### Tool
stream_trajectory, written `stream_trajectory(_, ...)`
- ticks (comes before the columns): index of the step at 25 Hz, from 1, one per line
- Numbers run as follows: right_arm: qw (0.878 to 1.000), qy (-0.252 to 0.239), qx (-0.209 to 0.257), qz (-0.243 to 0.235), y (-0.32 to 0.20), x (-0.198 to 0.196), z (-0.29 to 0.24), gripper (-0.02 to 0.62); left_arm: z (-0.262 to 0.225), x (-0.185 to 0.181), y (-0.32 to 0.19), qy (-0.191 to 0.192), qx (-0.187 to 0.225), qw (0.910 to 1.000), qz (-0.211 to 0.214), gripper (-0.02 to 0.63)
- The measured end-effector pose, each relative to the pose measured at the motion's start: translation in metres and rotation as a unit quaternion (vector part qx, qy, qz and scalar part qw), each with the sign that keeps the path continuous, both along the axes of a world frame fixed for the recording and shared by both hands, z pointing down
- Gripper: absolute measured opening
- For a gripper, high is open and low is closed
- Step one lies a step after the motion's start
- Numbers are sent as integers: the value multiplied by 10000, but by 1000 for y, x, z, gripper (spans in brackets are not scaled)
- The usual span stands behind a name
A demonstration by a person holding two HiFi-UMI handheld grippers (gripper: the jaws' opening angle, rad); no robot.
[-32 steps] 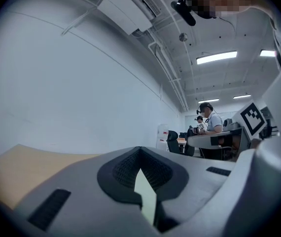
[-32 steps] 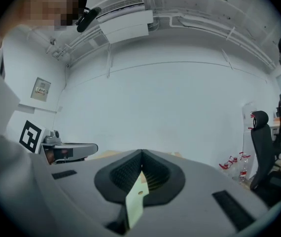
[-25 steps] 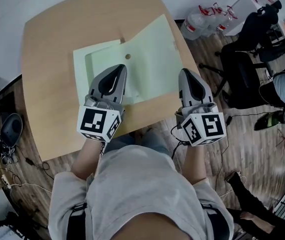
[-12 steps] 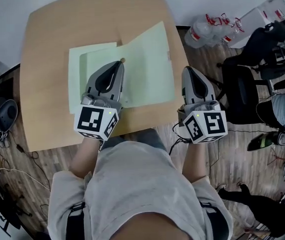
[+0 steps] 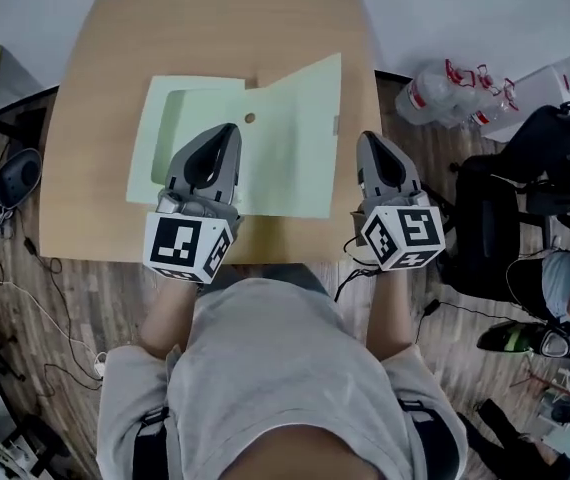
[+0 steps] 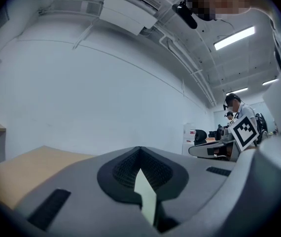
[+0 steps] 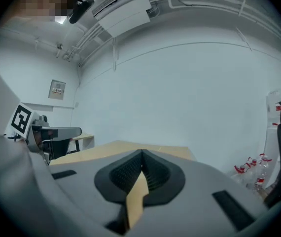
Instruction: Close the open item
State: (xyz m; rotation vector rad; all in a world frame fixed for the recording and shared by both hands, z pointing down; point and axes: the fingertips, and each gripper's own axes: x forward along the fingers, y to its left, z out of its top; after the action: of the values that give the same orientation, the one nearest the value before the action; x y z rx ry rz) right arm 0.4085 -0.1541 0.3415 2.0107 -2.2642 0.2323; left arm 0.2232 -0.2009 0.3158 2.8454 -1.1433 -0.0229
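Note:
A pale green folder (image 5: pixel 290 153) lies open on the wooden table (image 5: pixel 105 78), its right flap spread out and a small round fastener (image 5: pixel 250 118) near the fold. My left gripper (image 5: pixel 227 130) hovers over the folder's middle, jaws shut and empty. In the left gripper view the gripper (image 6: pixel 140 151) shows only a thin green slit between the closed jaws. My right gripper (image 5: pixel 369 140) is at the table's right front edge, just right of the folder, also shut on nothing. In the right gripper view the gripper (image 7: pixel 142 154) shows bare wood through its slit.
Plastic bottles (image 5: pixel 445 88) stand on the floor to the right of the table, with a black office chair (image 5: pixel 525 188) behind them. Cables (image 5: pixel 5 268) and a dark object (image 5: pixel 13 178) lie on the floor at the left. People (image 6: pixel 234 110) stand far off.
The head camera has swung, so the table sits more to the right in view. Both grippers stay shut in nearly the same places; the folder is still open.

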Motion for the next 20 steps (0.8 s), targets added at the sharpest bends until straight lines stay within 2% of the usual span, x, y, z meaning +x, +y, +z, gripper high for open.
stream_trajectory(12, 9944, -185, -563, -872, -39, 3, 69, 9, 16, -7, 5, -199, -159, 9951, -960, 9)
stream_trajectory(20, 9881, -302, -589, -1387, -55, -18, 77, 9, 20, -19, 5, -246, -215, 9908, -1315, 9)
